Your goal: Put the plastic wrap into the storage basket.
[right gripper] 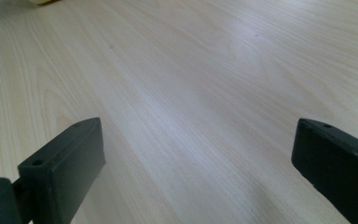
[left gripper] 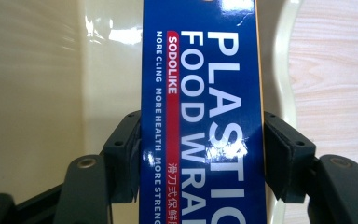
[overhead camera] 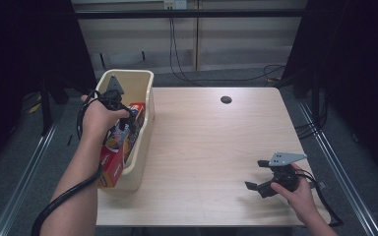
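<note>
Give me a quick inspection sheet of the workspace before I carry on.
Surface: light wooden table, bare in the middle, with a round dark hole near the far edge.
Job's things: cream bin at the table's left edge; blue plastic food wrap box inside it.
Clutter: nothing seen.
Grippers: left gripper shut on the box over the bin; right gripper open above bare table.
Cables: one trails from each gripper; more lie on the floor beyond the table.
Surroundings: dark curtains on both sides, pale panels behind.
</note>
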`<state>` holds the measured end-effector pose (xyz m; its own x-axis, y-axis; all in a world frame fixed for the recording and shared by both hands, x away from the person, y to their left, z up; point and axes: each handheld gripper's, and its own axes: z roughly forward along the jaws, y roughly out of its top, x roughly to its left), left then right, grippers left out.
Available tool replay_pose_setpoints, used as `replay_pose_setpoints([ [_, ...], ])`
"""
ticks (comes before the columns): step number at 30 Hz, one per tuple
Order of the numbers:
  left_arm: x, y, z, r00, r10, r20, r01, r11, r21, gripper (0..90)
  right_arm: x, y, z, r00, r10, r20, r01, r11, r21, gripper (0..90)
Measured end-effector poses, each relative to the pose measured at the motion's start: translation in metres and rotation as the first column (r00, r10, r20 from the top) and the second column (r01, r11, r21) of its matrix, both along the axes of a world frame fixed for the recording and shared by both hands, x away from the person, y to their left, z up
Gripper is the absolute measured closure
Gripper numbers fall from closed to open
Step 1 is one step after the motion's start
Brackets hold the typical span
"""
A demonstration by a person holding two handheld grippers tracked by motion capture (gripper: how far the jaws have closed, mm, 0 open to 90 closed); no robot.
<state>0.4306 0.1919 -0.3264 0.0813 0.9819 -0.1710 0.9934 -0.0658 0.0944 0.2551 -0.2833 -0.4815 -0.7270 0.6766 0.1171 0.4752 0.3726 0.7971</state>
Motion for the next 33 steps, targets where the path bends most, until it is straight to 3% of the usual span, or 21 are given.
replay_pose_setpoints([
  [21, 0.002, 0.001, -0.013, 1.0000, 0.004, 0.003, -0.004, 1.0000, 0.004, 38.2, 0.000, 0.000, 0.000, 1.0000, -0.001, -0.007, 0.001, 1.0000, -0.001, 2.6],
  [30, 0.002, 0.000, -0.020, 0.9998, 0.000, -0.017, -0.001, 1.0000, -0.009, 37.8, 0.000, 0.000, 0.000, 1.0000, -0.003, -0.008, 0.003, 1.0000, -0.001, 2.5],
  [31, 0.001, -0.001, -0.022, 0.9999, 0.011, -0.004, -0.011, 0.9999, 0.000, 37.8, 0.000, 0.000, 0.000, 1.0000, -0.001, -0.006, 0.001, 1.0000, 0.000, 2.5],
  [33, 0.002, -0.001, -0.022, 0.9996, 0.001, -0.027, -0.001, 1.0000, -0.008, 37.7, 0.000, 0.000, -0.001, 1.0000, -0.001, -0.007, 0.001, 1.0000, -0.002, 2.5],
])
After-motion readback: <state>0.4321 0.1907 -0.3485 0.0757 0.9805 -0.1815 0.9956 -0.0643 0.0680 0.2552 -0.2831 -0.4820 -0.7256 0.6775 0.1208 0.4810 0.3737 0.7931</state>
